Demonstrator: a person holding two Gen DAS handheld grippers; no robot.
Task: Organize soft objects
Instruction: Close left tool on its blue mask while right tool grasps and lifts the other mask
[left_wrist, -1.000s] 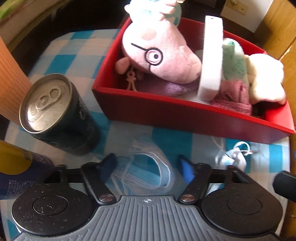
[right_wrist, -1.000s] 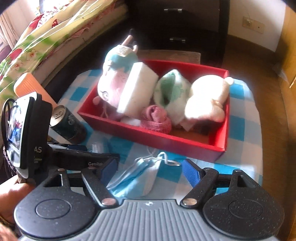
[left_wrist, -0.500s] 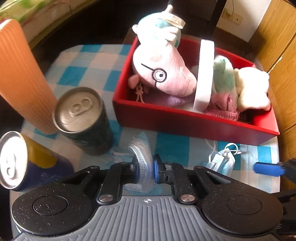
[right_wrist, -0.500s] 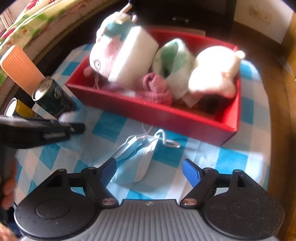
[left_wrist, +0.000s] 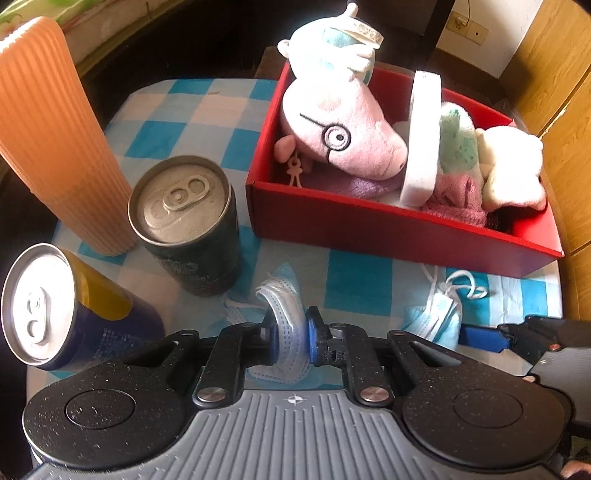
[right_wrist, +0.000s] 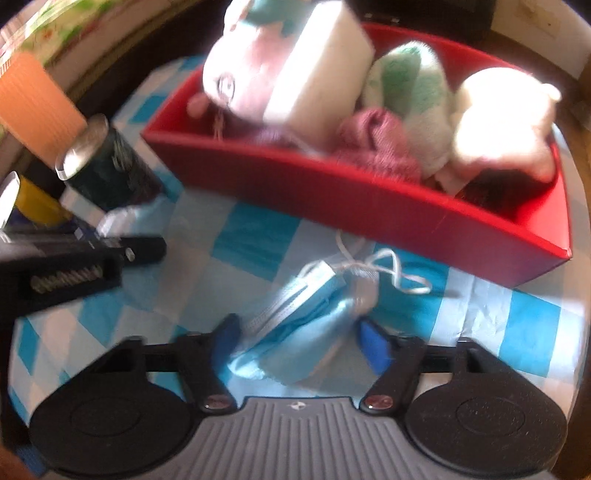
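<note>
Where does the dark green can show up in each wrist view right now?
Left wrist: dark green can left of centre, upright, between the orange cup and the red box.
Right wrist: far left, upper part, blurred.
Shared landmark: the red box.

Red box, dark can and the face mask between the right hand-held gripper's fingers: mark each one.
red box (left_wrist: 388, 232), left wrist view, front wall.
dark can (left_wrist: 177, 195), left wrist view, lid.
face mask (right_wrist: 306, 332), right wrist view, blue folded body.

Harsh sunlight is blowing out the white plush toy (right_wrist: 506, 122) beyond the tool; the right wrist view is smearing with motion blur (edges bowing, corners darkening), the left staying sharp.
</note>
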